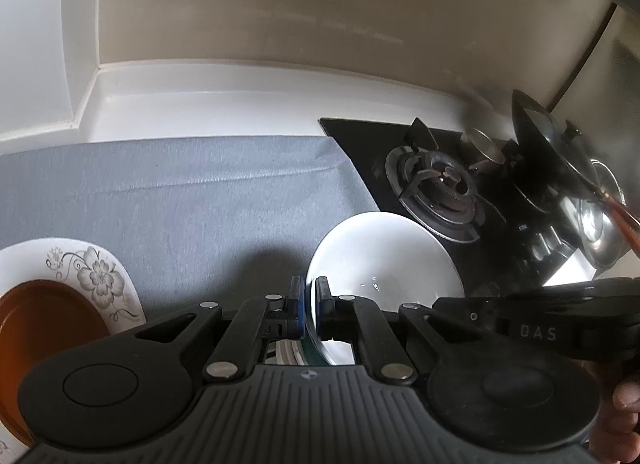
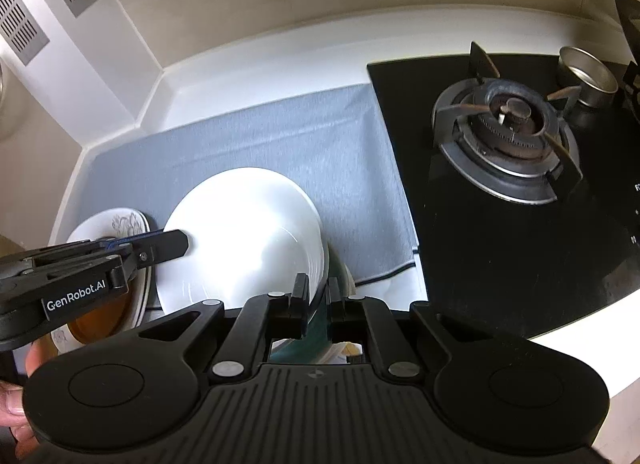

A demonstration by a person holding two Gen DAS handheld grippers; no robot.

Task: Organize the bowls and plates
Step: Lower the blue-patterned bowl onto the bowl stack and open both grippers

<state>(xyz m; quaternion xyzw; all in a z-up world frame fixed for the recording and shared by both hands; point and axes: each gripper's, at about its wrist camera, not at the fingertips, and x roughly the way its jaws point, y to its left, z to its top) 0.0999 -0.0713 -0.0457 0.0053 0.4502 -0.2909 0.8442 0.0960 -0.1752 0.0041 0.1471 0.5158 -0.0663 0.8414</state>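
The left gripper (image 1: 309,306) pinches the rim of a white plate (image 1: 384,256) above the grey cloth (image 1: 200,199), beside a floral plate (image 1: 96,276) holding what seems an amber bowl (image 1: 44,328), stove (image 1: 440,183) right

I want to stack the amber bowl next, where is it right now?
The amber bowl sits on the flowered plate at the left end of the grey mat, left of the white plate that both grippers hold.

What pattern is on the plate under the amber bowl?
Grey flowers with curling stems on white plate, clearest in the left wrist view.
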